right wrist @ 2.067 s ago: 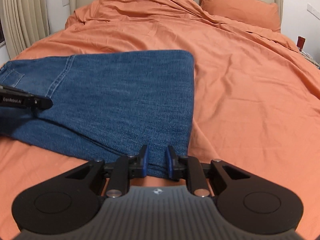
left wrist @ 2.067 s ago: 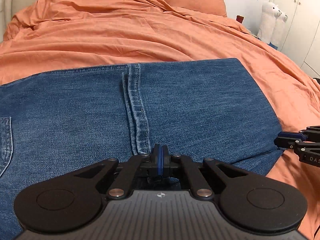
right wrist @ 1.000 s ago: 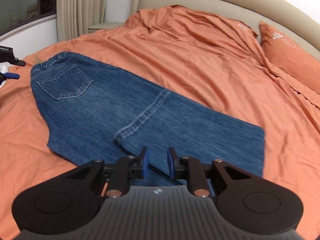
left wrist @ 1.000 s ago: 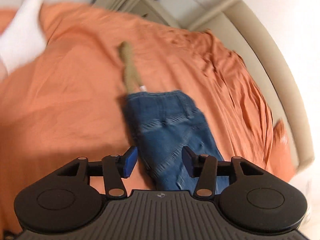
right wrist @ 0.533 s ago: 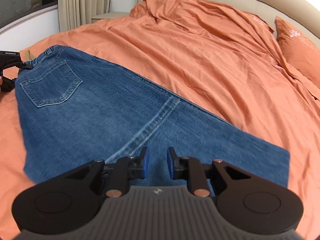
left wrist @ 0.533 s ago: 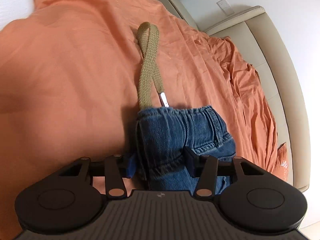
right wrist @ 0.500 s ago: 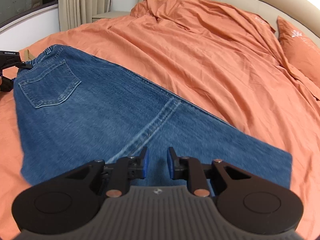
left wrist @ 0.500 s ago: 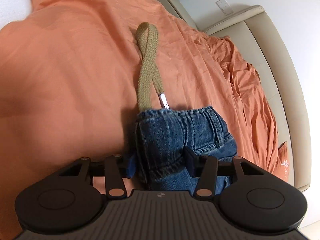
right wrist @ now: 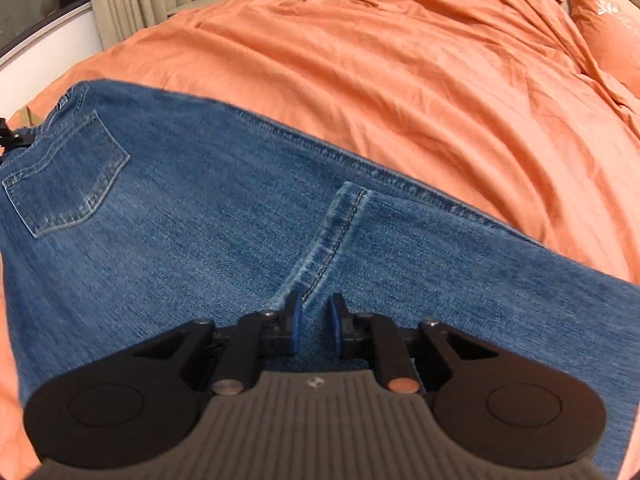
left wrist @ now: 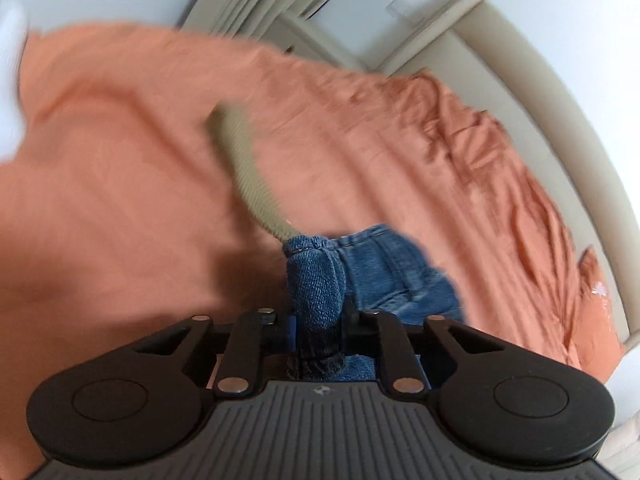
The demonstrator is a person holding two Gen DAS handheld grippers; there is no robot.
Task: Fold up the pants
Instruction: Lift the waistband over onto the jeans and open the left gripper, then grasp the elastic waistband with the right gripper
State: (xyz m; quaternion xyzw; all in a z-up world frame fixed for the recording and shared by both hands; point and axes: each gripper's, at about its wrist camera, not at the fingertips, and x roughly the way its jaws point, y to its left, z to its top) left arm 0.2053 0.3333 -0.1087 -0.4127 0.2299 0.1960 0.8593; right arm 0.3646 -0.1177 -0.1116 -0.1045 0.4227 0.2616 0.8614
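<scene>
Your left gripper (left wrist: 318, 322) has its fingers clamped on a bunched fold at the waistband of the jeans (left wrist: 384, 276), low in the centre of the left view, with a beige woven belt (left wrist: 250, 164) trailing toward the upper left over the orange bedspread (left wrist: 120, 184). Your right gripper (right wrist: 314, 326) hovers over the denim near the hem seam, fingers narrowly parted and holding nothing. The jeans' back pocket (right wrist: 66, 176) sits at centre left.
</scene>
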